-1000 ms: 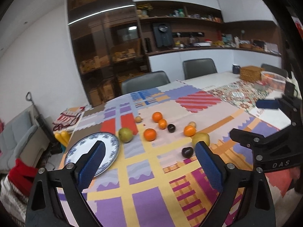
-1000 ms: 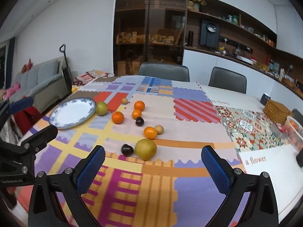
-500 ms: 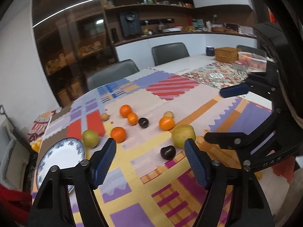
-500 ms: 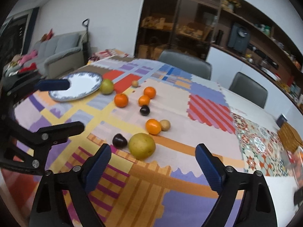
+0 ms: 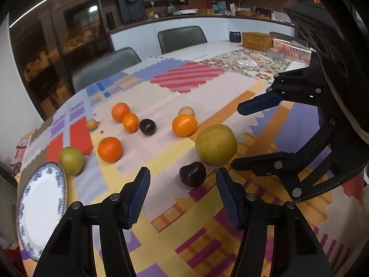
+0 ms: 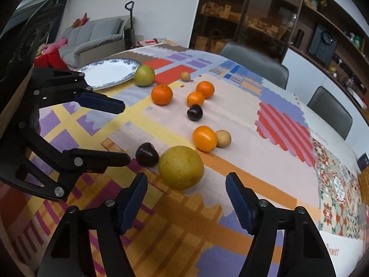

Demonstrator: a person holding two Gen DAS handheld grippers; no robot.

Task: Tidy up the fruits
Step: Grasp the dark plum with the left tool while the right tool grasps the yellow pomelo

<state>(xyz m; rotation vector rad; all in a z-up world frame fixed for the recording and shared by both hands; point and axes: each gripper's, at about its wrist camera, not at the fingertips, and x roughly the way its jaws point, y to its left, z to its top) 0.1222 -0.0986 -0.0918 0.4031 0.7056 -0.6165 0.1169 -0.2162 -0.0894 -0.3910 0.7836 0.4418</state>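
Plum (image 5: 192, 173) just ahead of left gripper (image 5: 183, 192), at 12 o'clock, jaws spread wide and empty. Ease forward, straddle evenly, avoid nudging pomelo (image 6: 181, 167) touching at 1 o'clock. Right gripper (image 6: 186, 195) equally wide, empty, lined on pomelo; plate (image 5: 39, 210) at 9 o'clock.

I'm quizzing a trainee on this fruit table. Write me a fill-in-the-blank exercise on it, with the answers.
1. The number of oranges on the cloth is ____.
2. The plate holds ____ fruit.
3. The left gripper is lined up with the near dark ____, which lies beside the big yellow fruit.
4. The fingers of the right gripper stand ____, with nothing between them.

Missing words: four; no; plum; open
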